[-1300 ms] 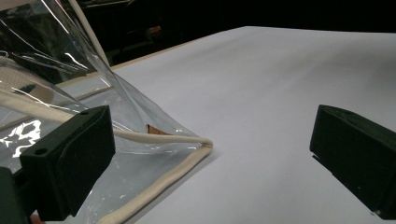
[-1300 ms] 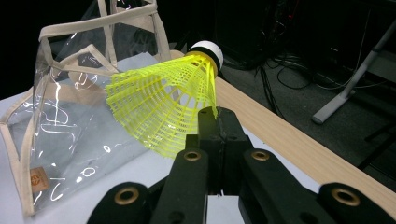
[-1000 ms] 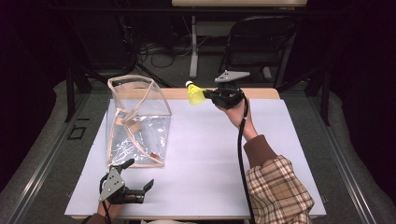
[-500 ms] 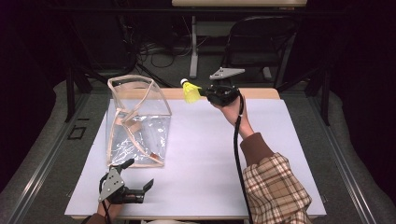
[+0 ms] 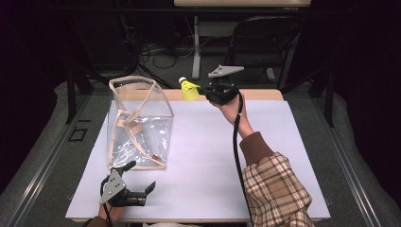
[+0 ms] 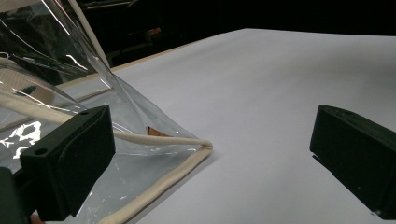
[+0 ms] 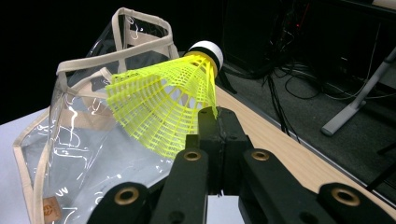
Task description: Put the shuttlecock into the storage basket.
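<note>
One yellow shuttlecock (image 5: 189,90) is pinched by its skirt in the closed right gripper (image 5: 206,91), held aloft near the far table edge, just beside the clear bag (image 5: 137,124) (mouth up). The left gripper (image 5: 150,187) rests with jaws apart by the bag's near corner. Pickup appears complete; dropping it in remains.

The high view looks down over the counter (image 5: 198,156); both gripper views look along their fingers, close, sharing the clear bag (image 5: 139,123).
</note>
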Available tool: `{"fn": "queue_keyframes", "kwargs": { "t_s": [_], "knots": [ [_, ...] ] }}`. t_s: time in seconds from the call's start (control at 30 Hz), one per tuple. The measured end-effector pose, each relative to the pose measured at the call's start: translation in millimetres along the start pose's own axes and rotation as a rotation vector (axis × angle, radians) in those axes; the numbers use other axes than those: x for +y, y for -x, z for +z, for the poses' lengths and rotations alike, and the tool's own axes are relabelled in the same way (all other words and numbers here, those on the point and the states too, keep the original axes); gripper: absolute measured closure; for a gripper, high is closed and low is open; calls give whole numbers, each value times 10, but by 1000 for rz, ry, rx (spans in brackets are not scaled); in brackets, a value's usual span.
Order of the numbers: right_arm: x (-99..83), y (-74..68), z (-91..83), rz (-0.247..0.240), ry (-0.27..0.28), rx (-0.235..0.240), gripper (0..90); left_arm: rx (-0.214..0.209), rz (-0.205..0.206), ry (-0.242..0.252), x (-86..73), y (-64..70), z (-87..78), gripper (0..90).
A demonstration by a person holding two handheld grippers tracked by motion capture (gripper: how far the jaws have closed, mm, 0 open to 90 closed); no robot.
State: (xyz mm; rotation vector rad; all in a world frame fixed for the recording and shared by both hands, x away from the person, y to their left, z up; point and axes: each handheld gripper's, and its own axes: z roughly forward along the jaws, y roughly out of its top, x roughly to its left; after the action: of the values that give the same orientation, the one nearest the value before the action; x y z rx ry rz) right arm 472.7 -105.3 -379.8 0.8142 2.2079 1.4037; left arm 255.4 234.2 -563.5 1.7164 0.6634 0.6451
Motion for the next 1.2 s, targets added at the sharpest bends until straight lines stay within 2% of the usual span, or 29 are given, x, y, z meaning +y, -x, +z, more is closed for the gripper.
{"fn": "queue_keyframes", "kwargs": {
  "t_s": [1.2],
  "knots": [
    [293, -114, 84, -9, 42, 18, 900, -1, -3, 0, 0, -1, -2, 1]
  ]
}}
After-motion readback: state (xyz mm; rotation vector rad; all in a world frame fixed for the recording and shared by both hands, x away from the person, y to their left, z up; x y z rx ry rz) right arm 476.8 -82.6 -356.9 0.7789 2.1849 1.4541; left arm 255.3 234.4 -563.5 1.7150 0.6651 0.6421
